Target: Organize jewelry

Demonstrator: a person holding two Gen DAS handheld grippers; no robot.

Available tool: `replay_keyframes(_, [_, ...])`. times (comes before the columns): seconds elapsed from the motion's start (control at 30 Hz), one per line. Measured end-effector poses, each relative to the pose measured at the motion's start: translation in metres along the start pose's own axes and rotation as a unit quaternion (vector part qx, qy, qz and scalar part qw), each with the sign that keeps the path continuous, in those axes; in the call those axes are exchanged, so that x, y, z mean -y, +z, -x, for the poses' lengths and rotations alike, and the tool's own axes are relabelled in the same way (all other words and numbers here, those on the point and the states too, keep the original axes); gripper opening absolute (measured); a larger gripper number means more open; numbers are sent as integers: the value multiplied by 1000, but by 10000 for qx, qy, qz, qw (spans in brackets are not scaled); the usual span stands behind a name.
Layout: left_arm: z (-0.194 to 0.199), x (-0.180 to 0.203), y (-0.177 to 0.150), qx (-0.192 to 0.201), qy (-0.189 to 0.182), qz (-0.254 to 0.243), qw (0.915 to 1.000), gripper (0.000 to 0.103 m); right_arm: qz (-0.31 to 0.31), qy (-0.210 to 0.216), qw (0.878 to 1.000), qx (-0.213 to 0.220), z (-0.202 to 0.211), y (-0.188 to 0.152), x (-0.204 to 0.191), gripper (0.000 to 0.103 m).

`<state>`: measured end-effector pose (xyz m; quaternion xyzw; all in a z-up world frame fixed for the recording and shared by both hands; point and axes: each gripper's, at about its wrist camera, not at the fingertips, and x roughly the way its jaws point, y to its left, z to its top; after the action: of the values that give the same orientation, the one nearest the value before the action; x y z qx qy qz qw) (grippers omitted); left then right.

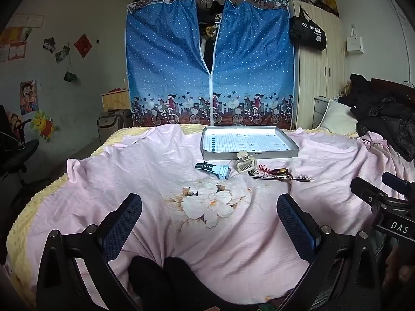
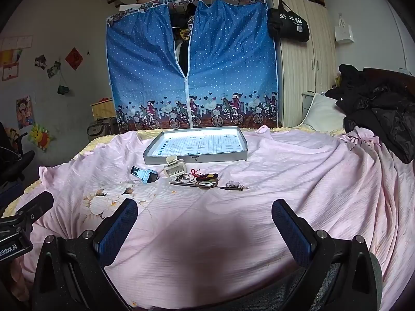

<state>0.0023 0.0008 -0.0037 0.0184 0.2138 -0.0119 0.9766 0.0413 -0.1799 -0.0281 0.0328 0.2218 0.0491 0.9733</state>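
Observation:
A shallow grey tray with a gridded paper floor lies on the pink bedspread. In front of it lie a light-blue watch, a cream hair claw clip, a red cord with brown hair ties and rings, a dark hair stick and a beaded hairpin. My left gripper and my right gripper are both open and empty, well short of the items.
A blue dotted fabric wardrobe stands behind the bed, a wooden closet beside it. Dark jackets and a white pillow lie at the right. Dark socked feet rest under the left gripper. An office chair stands at left.

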Motion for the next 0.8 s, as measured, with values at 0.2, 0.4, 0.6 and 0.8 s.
replay_keyframes(0.2, [3, 2, 0, 38, -2, -78, 10000, 101, 11, -3, 10000, -7, -1, 0, 0, 103])
replay_keyframes(0.4, [1, 2, -1, 19, 14, -53, 10000, 101, 12, 0, 10000, -5, -1, 0, 0, 103])
replay_keyframes(0.6, [1, 0, 0, 27, 28, -13, 10000, 101, 7, 1, 10000, -10, -1, 0, 0, 103])
replay_keyframes(0.8, [1, 0, 0, 34, 18, -39, 10000, 101, -6, 2, 10000, -4, 0, 0, 1, 103])
